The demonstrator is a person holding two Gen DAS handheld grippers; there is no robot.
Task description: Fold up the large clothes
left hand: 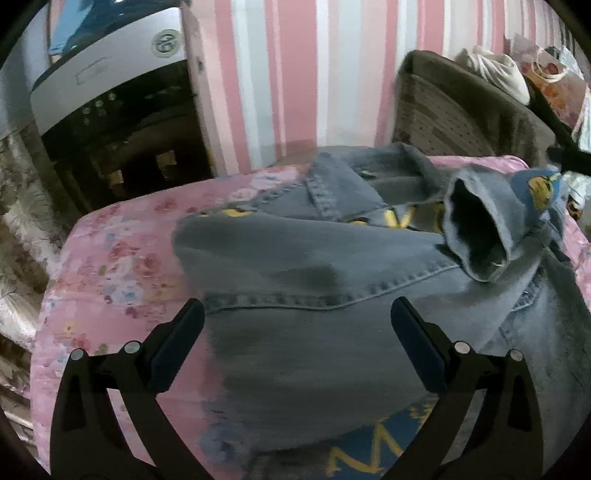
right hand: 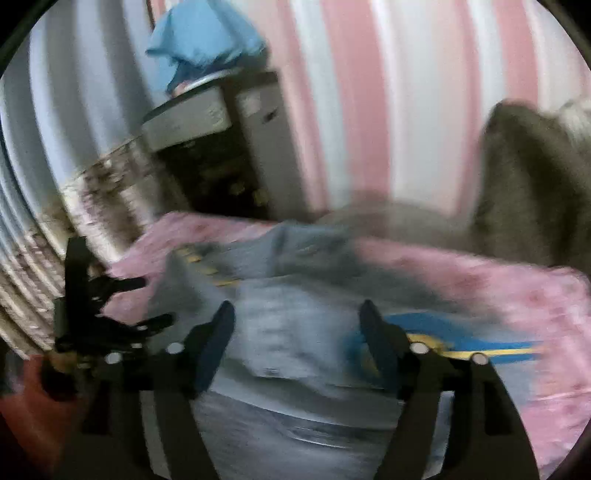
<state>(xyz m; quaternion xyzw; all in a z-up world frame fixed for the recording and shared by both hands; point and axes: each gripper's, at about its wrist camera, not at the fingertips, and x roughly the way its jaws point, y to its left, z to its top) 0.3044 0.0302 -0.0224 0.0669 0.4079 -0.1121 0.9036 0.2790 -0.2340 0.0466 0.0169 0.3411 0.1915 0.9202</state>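
Left wrist view gives you one denim jacket [left hand: 314, 266] spread on one pink floral bedspread [left hand: 110, 266], and that jacket is your landmark. Left of it stands one grey cabinet [left hand: 110, 85] with a single blue cloth [left hand: 70, 26] on top. Behind the jacket runs the pink-and-white striped wall [left hand: 295, 74]. To its right and behind sits one brown cushion [left hand: 461, 110], with one cream bundle [left hand: 498, 74] past that. One sleeve cuff [left hand: 476, 236] lies on the jacket's right half, its opening facing you.

Your left gripper [left hand: 297, 321] hovers just above the jacket's near part. Its two fingers stand wide apart, with nothing pinched between them; whether the tips brush the cloth you cannot tell.

Right wrist view is blurred. Left of the jacket [right hand: 295, 332] you see your other tool at the bed's edge, fingers spread. Your right gripper [right hand: 297, 325] sits over the jacket's near edge, beside its one blue-and-yellow printed patch [right hand: 461, 343]. Its jaws are well apart and clamp nothing; the denim lies loose below them.
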